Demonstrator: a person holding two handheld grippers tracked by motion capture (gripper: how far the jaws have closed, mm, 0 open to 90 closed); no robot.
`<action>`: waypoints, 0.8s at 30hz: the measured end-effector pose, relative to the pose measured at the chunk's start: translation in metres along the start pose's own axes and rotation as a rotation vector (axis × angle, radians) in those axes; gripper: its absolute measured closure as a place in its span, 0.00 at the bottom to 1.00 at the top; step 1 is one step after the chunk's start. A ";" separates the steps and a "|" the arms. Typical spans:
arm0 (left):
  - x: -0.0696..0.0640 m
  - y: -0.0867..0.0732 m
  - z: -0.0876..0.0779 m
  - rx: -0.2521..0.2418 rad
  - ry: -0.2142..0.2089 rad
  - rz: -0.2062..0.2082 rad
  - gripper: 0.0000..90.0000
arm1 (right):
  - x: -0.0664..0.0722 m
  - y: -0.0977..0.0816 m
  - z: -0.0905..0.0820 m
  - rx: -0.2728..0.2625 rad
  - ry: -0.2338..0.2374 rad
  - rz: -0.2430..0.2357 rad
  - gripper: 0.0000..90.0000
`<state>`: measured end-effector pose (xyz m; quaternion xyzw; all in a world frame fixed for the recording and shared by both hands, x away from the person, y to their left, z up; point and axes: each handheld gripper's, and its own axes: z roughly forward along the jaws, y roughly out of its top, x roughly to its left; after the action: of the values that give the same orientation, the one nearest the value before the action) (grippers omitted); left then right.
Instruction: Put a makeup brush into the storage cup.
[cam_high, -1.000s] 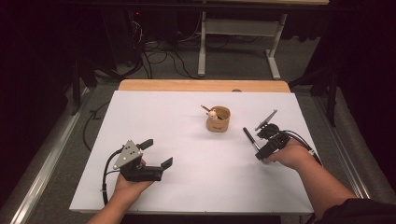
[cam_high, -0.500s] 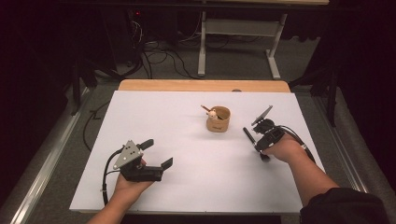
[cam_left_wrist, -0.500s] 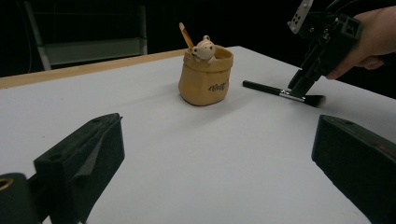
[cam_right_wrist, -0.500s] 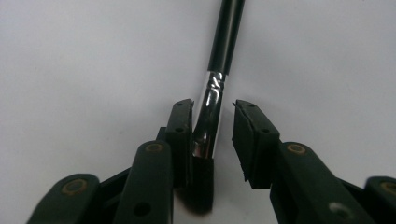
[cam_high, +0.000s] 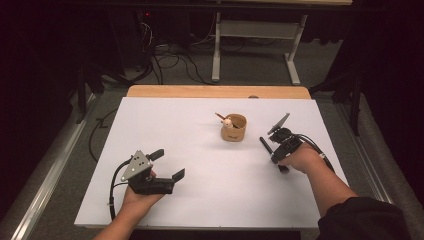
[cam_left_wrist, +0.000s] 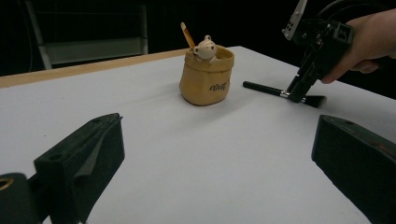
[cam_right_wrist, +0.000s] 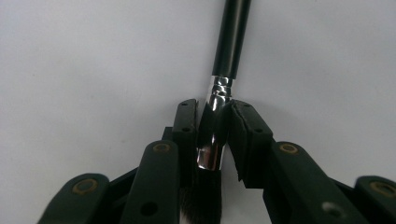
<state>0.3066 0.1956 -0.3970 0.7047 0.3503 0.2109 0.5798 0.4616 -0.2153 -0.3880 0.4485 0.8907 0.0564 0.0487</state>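
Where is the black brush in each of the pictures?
High view: the brush lies on the white table, right of the middle, under the right gripper.
Left gripper view: the brush is at upper right, lying on the table to the right of the pot.
Right gripper view: the brush runs up the middle, its silver collar between the fingers.
Shared landmark: the tan pot in the high and left gripper views.

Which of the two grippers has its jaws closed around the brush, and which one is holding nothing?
The right gripper is the one: its jaws clamp the silver ferrule of the brush, which lies on the white table. The left gripper rests apart, jaws wide open, nothing between them.
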 end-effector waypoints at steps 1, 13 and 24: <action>0.000 0.000 0.000 -0.002 0.001 -0.002 0.03 | 0.000 0.000 0.000 0.001 -0.002 -0.001 0.85; 0.000 -0.001 0.001 0.004 0.002 0.003 0.03 | 0.002 0.001 -0.006 -0.023 -0.006 -0.022 0.88; 0.000 -0.001 0.001 0.004 0.013 0.012 0.03 | 0.011 -0.011 -0.028 -0.035 0.001 -0.068 0.88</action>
<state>0.3070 0.1950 -0.3978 0.7067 0.3500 0.2183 0.5748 0.4423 -0.2141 -0.3624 0.4170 0.9043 0.0704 0.0578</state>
